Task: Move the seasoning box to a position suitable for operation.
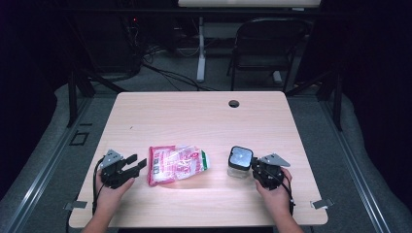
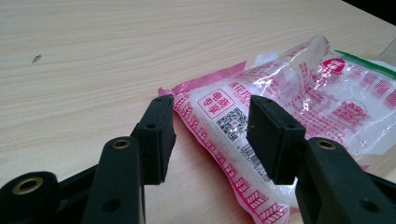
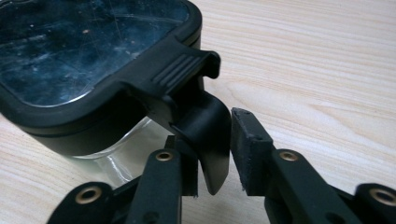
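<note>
At the lower middle of the high view, the left gripper holds its fingers apart around the bag edge, while the right gripper has its fingers around the jar lid's clasp on the bench, lower right.

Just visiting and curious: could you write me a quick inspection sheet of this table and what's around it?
Surface: pale wooden table, round hole near far edge.
Job's things: pink-printed plastic packet lying flat; clear jar with black latch lid upright.
Clutter: nothing seen.
Grippers: left gripper open, jaws straddling the packet's corner; right gripper around the lid's latch, contact unclear.
Cables: one trails from each gripper; more on the floor behind.
Surroundings: folding chair, dark room.
</note>
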`<move>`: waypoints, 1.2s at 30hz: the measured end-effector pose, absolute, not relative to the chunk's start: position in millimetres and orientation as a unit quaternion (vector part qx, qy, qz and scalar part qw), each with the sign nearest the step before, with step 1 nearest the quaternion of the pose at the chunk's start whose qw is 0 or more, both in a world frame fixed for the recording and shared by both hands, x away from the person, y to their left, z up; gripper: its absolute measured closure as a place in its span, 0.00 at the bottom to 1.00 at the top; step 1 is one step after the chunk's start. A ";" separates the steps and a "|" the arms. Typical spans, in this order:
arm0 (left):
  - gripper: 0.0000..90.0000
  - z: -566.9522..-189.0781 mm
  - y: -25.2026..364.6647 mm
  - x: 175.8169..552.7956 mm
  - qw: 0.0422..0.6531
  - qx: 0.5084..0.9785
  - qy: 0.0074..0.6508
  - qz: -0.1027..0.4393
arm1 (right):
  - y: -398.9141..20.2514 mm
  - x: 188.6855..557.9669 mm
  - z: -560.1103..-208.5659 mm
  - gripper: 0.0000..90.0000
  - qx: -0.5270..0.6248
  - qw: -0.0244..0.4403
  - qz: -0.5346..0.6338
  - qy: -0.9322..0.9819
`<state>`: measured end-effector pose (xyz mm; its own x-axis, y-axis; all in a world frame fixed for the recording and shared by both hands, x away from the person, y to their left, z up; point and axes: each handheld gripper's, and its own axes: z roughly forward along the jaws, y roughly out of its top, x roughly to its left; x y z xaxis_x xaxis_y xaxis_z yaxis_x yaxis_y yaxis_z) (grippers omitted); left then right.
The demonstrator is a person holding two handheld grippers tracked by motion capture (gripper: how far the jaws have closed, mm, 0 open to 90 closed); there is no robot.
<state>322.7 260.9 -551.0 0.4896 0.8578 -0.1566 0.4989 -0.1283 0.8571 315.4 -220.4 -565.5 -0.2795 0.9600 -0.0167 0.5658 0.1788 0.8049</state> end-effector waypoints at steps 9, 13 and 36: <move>0.56 -550.5 262.1 322.9 0.466 0.726 0.466 0.194 | -221.8 314.1 -563.3 0.81 0.549 0.271 0.351 0.709; 0.56 -550.6 263.4 323.1 0.469 0.723 0.469 0.195 | -222.8 308.4 -561.5 0.79 0.546 0.276 0.338 0.715; 0.56 -549.5 264.2 326.3 0.468 0.724 0.471 0.189 | -219.5 298.3 -557.2 0.84 0.538 0.291 0.319 0.724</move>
